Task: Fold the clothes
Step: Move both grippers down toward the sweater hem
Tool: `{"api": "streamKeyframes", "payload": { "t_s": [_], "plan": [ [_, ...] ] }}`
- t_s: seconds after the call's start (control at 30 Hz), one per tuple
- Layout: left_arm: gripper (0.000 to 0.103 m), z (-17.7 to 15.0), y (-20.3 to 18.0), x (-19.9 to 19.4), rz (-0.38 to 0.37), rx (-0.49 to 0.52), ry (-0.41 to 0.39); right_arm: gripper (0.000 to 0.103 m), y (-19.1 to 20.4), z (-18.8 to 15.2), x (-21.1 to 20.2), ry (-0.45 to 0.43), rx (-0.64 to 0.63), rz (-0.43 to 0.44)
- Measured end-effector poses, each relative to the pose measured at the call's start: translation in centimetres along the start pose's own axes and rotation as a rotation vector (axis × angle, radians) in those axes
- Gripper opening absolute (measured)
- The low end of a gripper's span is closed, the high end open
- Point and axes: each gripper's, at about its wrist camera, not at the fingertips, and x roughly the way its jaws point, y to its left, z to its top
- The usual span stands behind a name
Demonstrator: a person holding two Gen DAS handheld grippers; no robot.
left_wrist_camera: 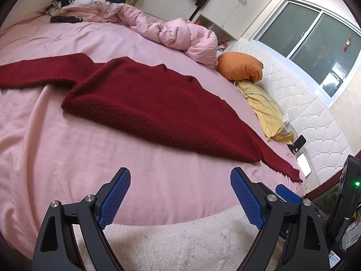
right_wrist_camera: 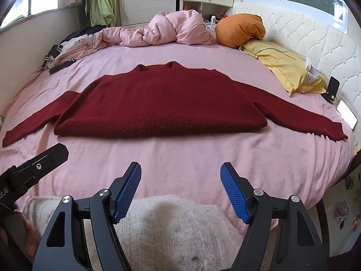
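Nearest, the left claw [left_wrist_camera: 180,195] and right claw [right_wrist_camera: 180,190] are held over the near edge of the bed [right_wrist_camera: 180,158], both with jaws spread wide and nothing gripped. Beyond them, a dark red sweater [right_wrist_camera: 158,103] is laid flat on the pink sheet, sleeves stretched out to either side. Farther back, a bunched pink duvet [right_wrist_camera: 171,29], an orange pillow [right_wrist_camera: 239,30] and a yellow pillow [right_wrist_camera: 286,67] are seen by the headboard [right_wrist_camera: 315,43].

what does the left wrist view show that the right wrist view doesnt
Only the left wrist view: the open left gripper and a green indicator light.
Only the right wrist view: the open right gripper and flower stickers beside the bed.
Both: the dark red knitted sweater, sleeves spread, the orange pillow, the crumpled pink duvet.
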Motion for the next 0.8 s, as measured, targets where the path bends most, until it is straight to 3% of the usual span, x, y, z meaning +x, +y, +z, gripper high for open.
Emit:
{"api": "streamKeyframes", "payload": {
  "t_s": [0.33,0.5,0.57,0.67,0.8],
  "plan": [
    [0.090,0.2,0.2,0.5,-0.005,-0.016,0.027,0.073,-0.3,0.2,0.7,0.034,0.011,0.048],
    [0.090,1.3,1.4,1.1,-0.053,-0.071,0.080,0.073,-2.0,0.6,1.4,0.072,0.069,0.262],
    [0.090,3.3,2.6,1.3,-0.070,-0.089,0.098,0.073,-3.5,1.3,1.6,0.050,0.094,0.318],
    [0.090,8.2,4.2,1.3,0.025,-0.032,0.034,0.073,-5.8,2.3,1.9,0.014,0.127,0.393],
    [0.090,16.6,5.7,2.8,0.076,0.043,-0.051,0.073,-9.7,7.0,3.8,-0.067,0.079,0.319]
  ]
}}
